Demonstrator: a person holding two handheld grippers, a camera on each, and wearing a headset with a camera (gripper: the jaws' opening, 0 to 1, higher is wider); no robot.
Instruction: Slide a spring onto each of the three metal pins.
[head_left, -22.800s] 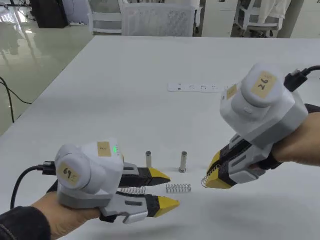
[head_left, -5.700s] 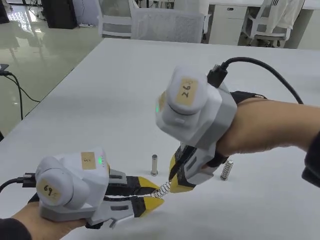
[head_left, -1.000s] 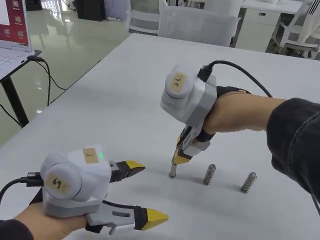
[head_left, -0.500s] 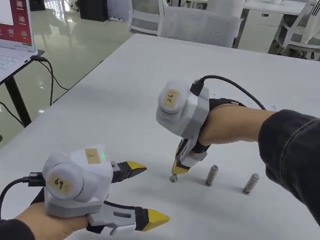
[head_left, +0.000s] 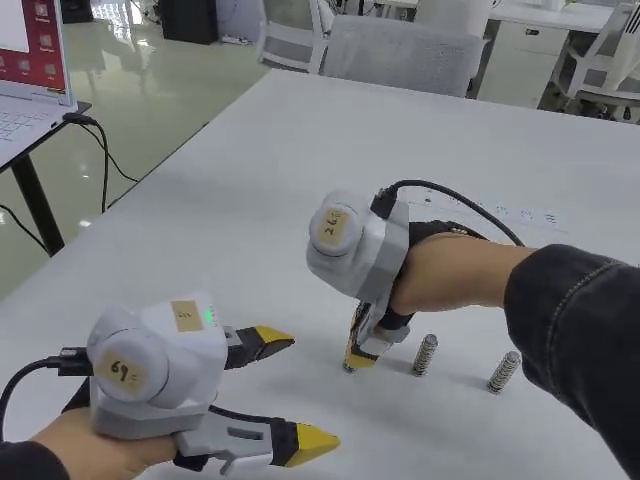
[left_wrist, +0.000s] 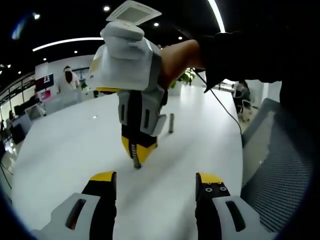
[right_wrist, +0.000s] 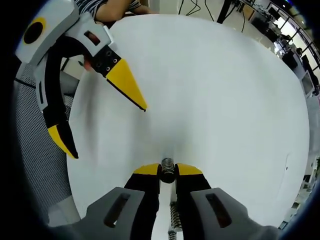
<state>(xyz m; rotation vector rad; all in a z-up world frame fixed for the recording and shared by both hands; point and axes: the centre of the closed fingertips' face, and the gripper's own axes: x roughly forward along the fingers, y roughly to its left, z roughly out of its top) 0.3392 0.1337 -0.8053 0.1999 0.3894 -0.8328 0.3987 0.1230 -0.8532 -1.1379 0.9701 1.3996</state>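
Observation:
My right gripper (head_left: 356, 358) points straight down at the white table (head_left: 240, 200), shut on a spring (right_wrist: 167, 171) at the leftmost pin. The spring (left_wrist: 134, 155) hangs upright between the yellow fingertips, its foot at the table; the pin itself is mostly hidden inside it. To its right stand two more pins, each with a spring around it, one near (head_left: 426, 354) and one farther right (head_left: 505, 371). My left gripper (head_left: 306, 389) hovers low at the front left, open and holding nothing, its jaws (left_wrist: 156, 181) aimed at the right gripper (left_wrist: 136, 150).
A white power strip (head_left: 500, 212) lies on the table beyond the right arm. A laptop (head_left: 30, 50) sits on a side stand at far left. Chairs (head_left: 400, 50) stand behind the table's far edge. The table's left edge runs close to the left gripper.
The right gripper has sunk lower over the leftmost pin, carrying the spring down to the table. The left gripper stays open in about the same place.

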